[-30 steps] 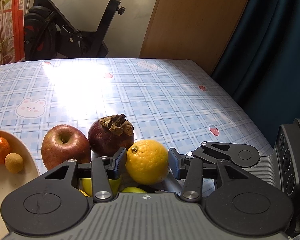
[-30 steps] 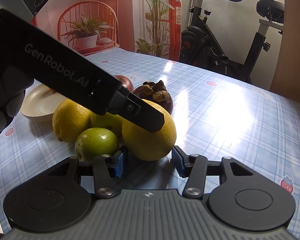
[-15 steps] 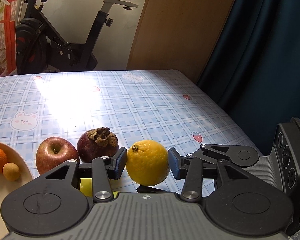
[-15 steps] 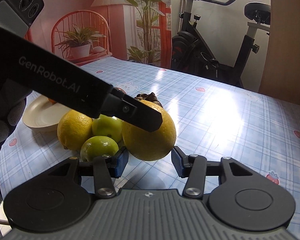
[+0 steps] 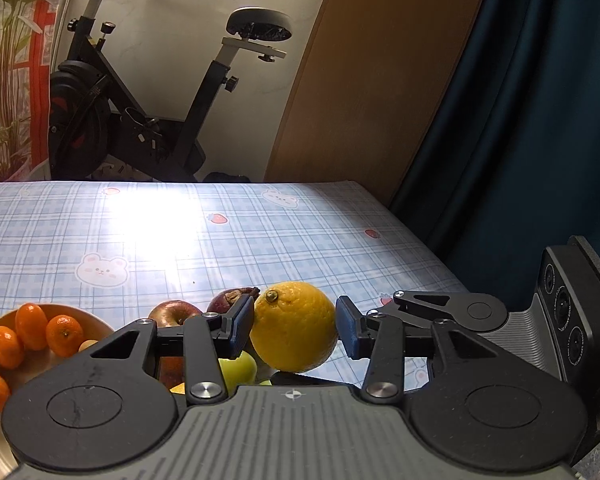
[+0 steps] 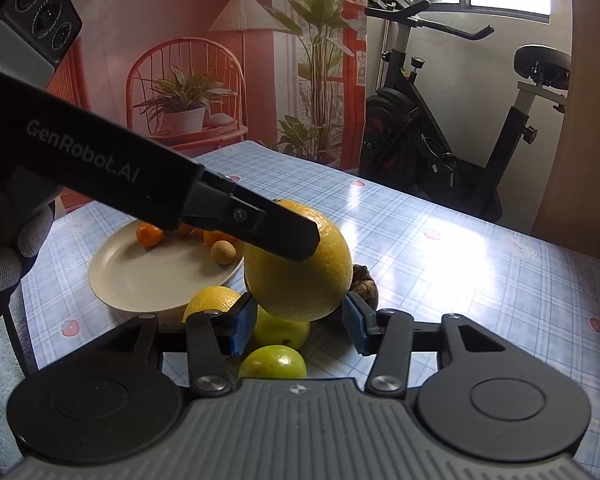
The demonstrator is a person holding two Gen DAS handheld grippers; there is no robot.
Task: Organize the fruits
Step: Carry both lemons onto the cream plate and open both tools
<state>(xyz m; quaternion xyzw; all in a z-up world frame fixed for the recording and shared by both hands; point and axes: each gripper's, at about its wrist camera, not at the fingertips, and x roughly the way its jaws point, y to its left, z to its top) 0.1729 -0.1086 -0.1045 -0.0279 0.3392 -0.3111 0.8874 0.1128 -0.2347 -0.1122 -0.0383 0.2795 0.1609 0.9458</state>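
You are holding the orange (image 5: 295,327) in the left gripper (image 5: 295,326), both pads pressing its sides, and it is hanging clear of the table (image 5: 260,232), above and just right of the plate (image 6: 156,276). The right gripper (image 6: 299,322) is hovering just beneath the orange with its jaws parted and gripping nothing (from this view it is unclear whether its pads touch the peel).

The plate is already carrying small tangerines (image 5: 62,335) and a pale round fruit (image 6: 223,251). Just off the plate's rim a lemon (image 6: 212,304), two green fruits (image 6: 274,362), an apple (image 5: 174,312) and a mangosteen (image 5: 230,298) are lying bunched together.

The step in hand is probably carrying the orange to the plate. Be keeping the grip steady and level, be travelling above the bunched fruit, and be lowering onto the plate's bare part before opening; a round fruit may roll, so be releasing low.
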